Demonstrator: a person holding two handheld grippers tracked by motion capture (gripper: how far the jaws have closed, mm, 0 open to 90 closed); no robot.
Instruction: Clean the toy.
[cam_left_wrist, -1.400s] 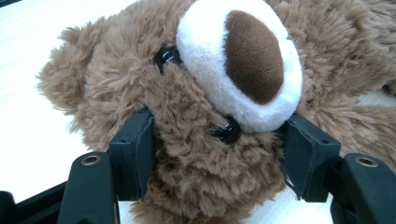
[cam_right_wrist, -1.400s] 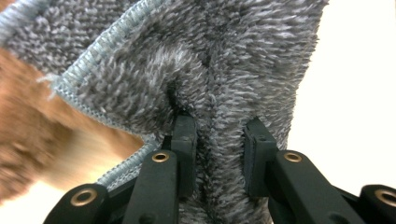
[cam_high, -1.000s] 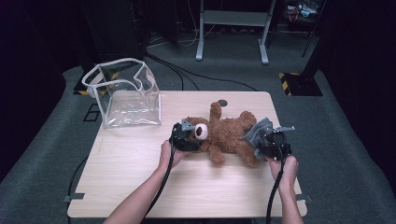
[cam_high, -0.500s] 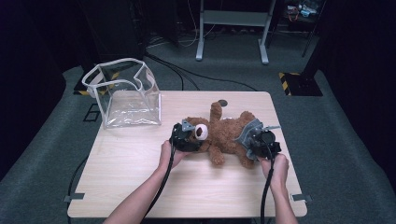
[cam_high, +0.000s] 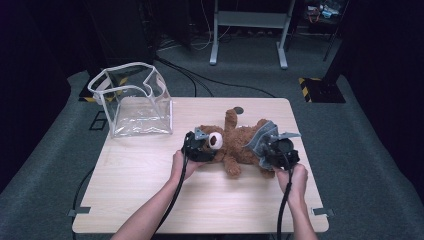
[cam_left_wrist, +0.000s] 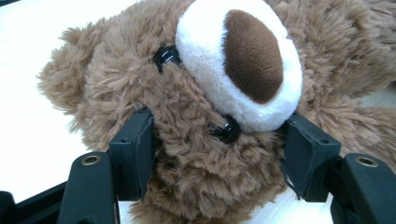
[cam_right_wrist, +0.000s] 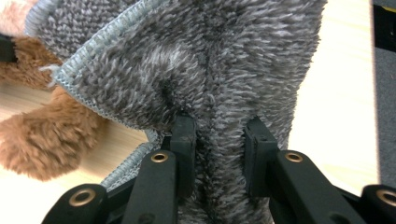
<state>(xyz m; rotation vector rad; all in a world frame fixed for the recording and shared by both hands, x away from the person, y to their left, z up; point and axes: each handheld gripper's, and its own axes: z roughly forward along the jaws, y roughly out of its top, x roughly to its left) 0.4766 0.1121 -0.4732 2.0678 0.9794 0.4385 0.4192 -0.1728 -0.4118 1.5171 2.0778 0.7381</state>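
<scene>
Brown teddy bear (cam_left_wrist: 196, 116) (head) sits clamped between left tool (cam_left_wrist: 217, 154) jaws.

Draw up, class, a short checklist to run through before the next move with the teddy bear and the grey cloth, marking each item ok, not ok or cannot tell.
1. Left tongs clamp the teddy bear at its head: ok, pads press into the fur on both sides.
2. Right tongs pinch the grey cloth: ok, a fold sits between the pads.
3. Cloth free of the bear: not ok, it lies over the bear's lower body.
4. Bear resting on the table: ok.
5. Clear plastic bag open at the top: ok, standing at the far left corner.
6. Cables clear of the bear: ok.
</scene>
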